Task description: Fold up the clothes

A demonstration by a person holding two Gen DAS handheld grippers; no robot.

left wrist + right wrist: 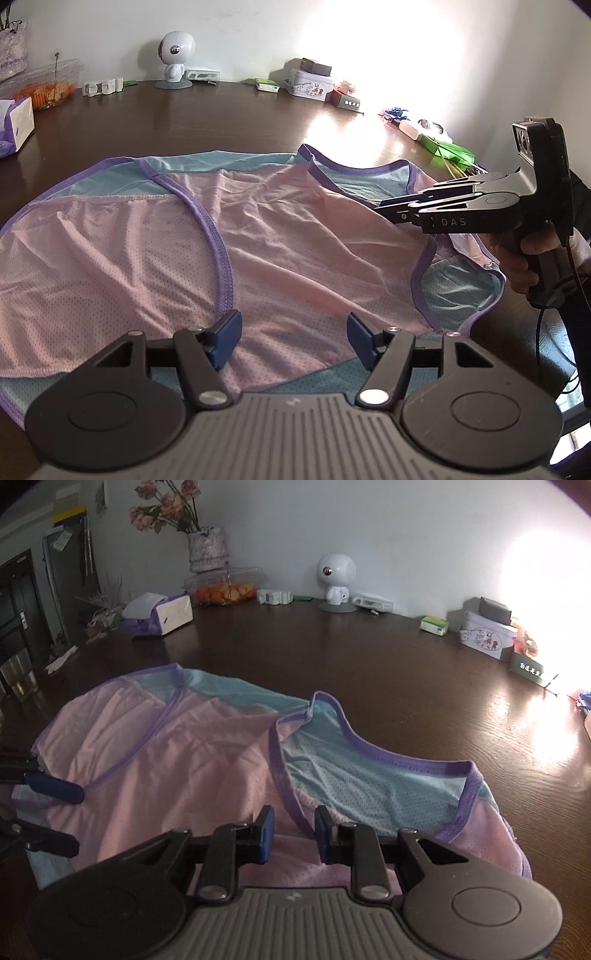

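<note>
A pink and light-blue mesh vest with purple trim (pixel 280 240) lies spread on the dark wooden table (pixel 229 122). My left gripper (pixel 293 339) is open just above its near pink edge, empty. In the left wrist view my right gripper (pixel 384 210) hovers over the vest's right armhole. In the right wrist view the vest (pixel 192 753) fills the foreground. My right gripper (pixel 293 832) is open with a narrow gap, right by the purple armhole trim (pixel 369 757), holding nothing. My left gripper's blue fingertips (pixel 55 788) show at the left edge over the vest.
Along the far table edge stand a white robot figurine (pixel 173 61), a tissue box (pixel 16 125), a clear fruit container (pixel 51 85), a tin box (pixel 310 86), small boxes and green bags (pixel 448 149). A flower vase (pixel 207 548) stands at the back left.
</note>
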